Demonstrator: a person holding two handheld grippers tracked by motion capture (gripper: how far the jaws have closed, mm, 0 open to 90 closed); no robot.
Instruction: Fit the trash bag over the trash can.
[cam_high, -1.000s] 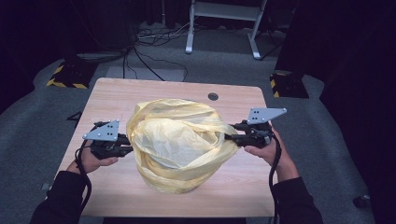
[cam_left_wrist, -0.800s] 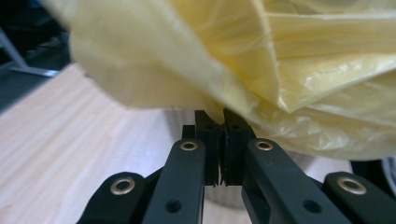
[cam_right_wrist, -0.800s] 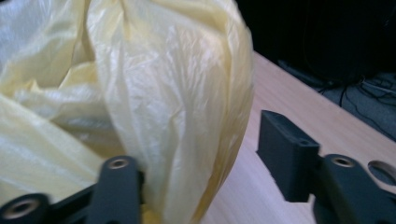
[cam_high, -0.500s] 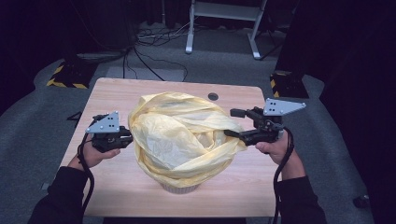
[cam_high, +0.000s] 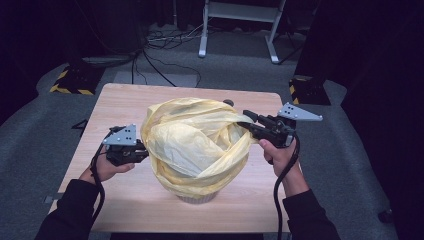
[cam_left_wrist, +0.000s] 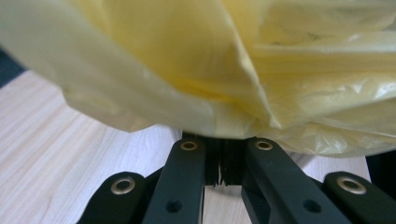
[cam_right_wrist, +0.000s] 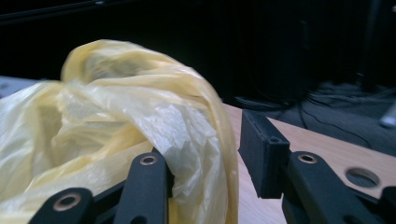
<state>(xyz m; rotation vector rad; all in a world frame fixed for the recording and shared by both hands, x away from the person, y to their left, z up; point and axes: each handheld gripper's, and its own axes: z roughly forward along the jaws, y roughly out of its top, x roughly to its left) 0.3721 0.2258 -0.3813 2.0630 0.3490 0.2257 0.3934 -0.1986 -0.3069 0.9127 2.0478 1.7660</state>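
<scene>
1. Between both sets of fingers: a yellow plastic bag (cam_high: 195, 145), draped over a pale bin (cam_high: 196, 198) on the worktop (cam_high: 125, 102). The bin's base peeks out under the bag's lower edge, nearer the person than either gripper.
2. Left gripper (cam_high: 142, 154): fingers together, clamped on the bag's edge. In the left gripper view the film (cam_left_wrist: 224, 84) bulges just past the closed fingertips, with a little of it pinched in the slit between them.
3. Right gripper (cam_high: 245, 119): fingers apart. They have just been closing. In the right gripper view the bag rim (cam_right_wrist: 219, 154) sits between them, against the left finger (cam_right_wrist: 147, 186); the far pad (cam_right_wrist: 261, 156) stands clear of the film. No grip yet on this side.
4. Step in hand, by my reading: fitting the bag as a liner. The left side is anchored; the right side is re-grabbing the rim to spread the mouth over the bin.
5. Bag mouth is open and faces up, and the film is loose and crumpled inside.
6. Next move calls for: shutting the right fingers fully on the rim fold, then pulling outward and down past the bin's edge while the left side holds.
7. Risk: thin film may slip out or tear if tugged hard, and the light bin could tip.
</scene>
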